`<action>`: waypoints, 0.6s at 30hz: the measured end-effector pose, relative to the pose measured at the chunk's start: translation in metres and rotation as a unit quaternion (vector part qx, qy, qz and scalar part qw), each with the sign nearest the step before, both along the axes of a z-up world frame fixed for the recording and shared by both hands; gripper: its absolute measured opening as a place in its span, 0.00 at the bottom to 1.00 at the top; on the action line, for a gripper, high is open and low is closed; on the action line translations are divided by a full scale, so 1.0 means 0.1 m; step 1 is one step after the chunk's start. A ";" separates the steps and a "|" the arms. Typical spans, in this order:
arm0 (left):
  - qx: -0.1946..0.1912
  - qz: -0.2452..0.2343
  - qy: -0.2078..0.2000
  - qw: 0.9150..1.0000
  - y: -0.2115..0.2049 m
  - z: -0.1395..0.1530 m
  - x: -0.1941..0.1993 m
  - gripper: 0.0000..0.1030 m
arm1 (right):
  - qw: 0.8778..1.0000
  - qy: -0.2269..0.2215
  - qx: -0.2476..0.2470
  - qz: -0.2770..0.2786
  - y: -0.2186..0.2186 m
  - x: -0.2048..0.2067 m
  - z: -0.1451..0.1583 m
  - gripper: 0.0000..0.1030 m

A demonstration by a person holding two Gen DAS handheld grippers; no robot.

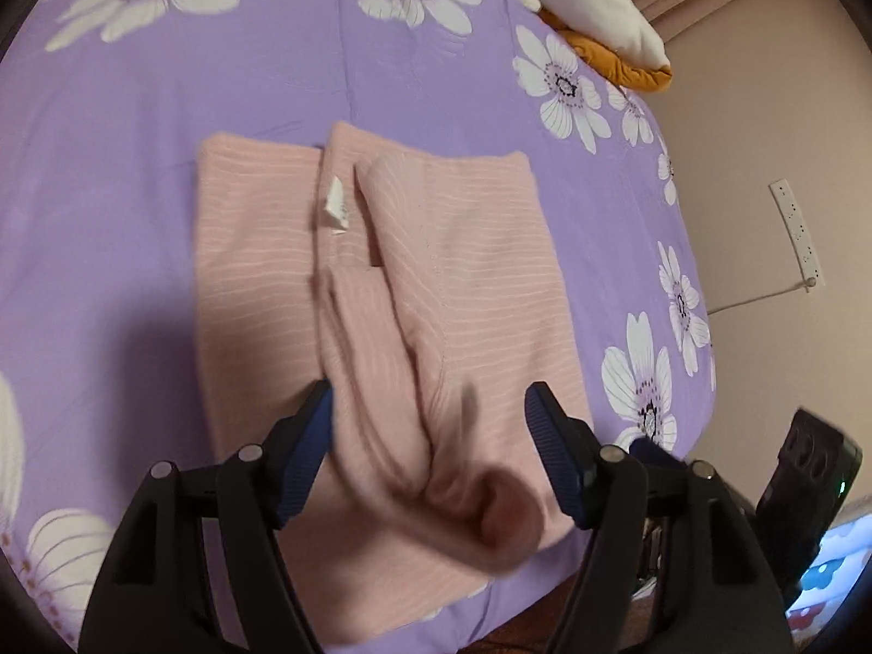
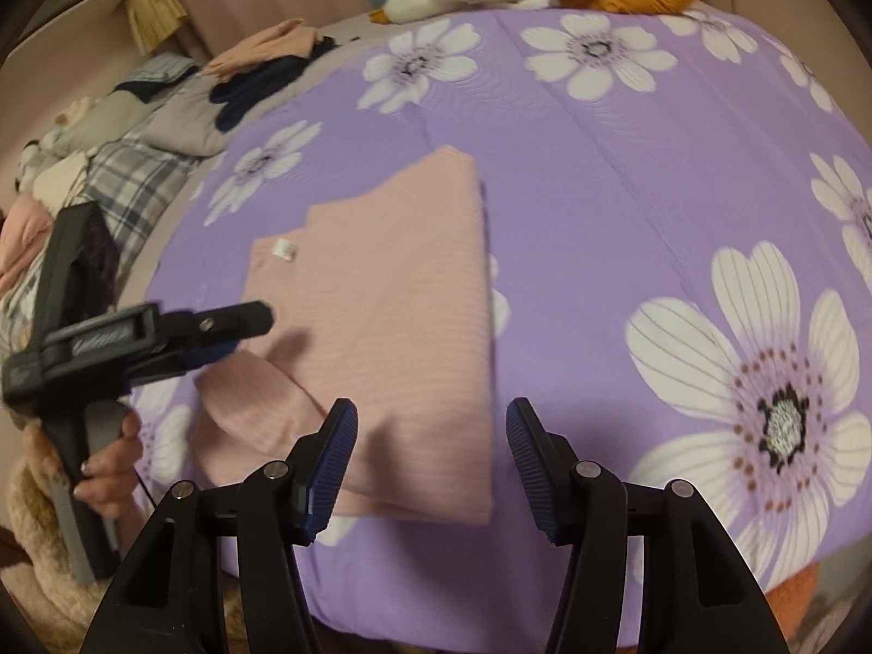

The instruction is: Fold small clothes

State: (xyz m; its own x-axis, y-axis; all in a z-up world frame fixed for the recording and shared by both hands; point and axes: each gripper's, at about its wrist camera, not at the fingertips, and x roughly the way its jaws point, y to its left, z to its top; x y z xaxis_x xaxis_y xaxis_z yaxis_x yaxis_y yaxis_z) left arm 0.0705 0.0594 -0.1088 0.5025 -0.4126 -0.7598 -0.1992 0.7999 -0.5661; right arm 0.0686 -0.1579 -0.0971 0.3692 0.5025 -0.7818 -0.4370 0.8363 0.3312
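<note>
Pink garment (image 1: 381, 294) lying part-folded on purple bedspread (image 1: 136, 174), just ahead of both claws.

Soft, light, floppy; best pinched at rolled near edge. Left claw (image 1: 430, 441) spread astride that roll, pressing nothing; right claw (image 2: 430, 463) opening, empty, over near corner.

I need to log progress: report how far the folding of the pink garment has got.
Done: the pink striped garment lies on the purple floral bedspread with its sides folded inward. In hand: nothing; the left gripper and right gripper both stand open above it. Left: a sleeve end bunches loose near the left gripper, and further clothes wait beyond.
</note>
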 end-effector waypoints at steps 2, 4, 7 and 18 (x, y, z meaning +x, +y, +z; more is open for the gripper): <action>-0.021 -0.004 -0.001 1.000 -0.02 -0.06 0.07 0.54 | 1.000 0.002 -0.002 -0.005 -0.04 0.00 -0.01 0.55; -0.026 -0.004 0.012 1.000 -0.04 -0.12 0.11 0.36 | 1.000 0.007 -0.001 -0.011 -0.09 0.01 -0.03 0.55; -0.005 0.007 0.014 1.000 -0.07 -0.14 0.09 0.16 | 1.000 0.014 -0.002 -0.017 -0.13 0.03 -0.07 0.55; 0.046 0.014 -0.062 0.997 0.08 0.39 -0.28 0.13 | 1.000 0.015 0.000 -0.009 -0.09 0.05 -0.08 0.55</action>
State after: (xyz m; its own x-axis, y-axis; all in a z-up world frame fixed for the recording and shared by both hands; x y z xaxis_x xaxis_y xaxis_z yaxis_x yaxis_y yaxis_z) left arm 0.0427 0.0674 -0.0700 0.6057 -0.3281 -0.7249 -0.1554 0.8447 -0.5122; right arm 0.0732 -0.1669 -0.1052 0.3545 0.4956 -0.7929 -0.4109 0.8443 0.3440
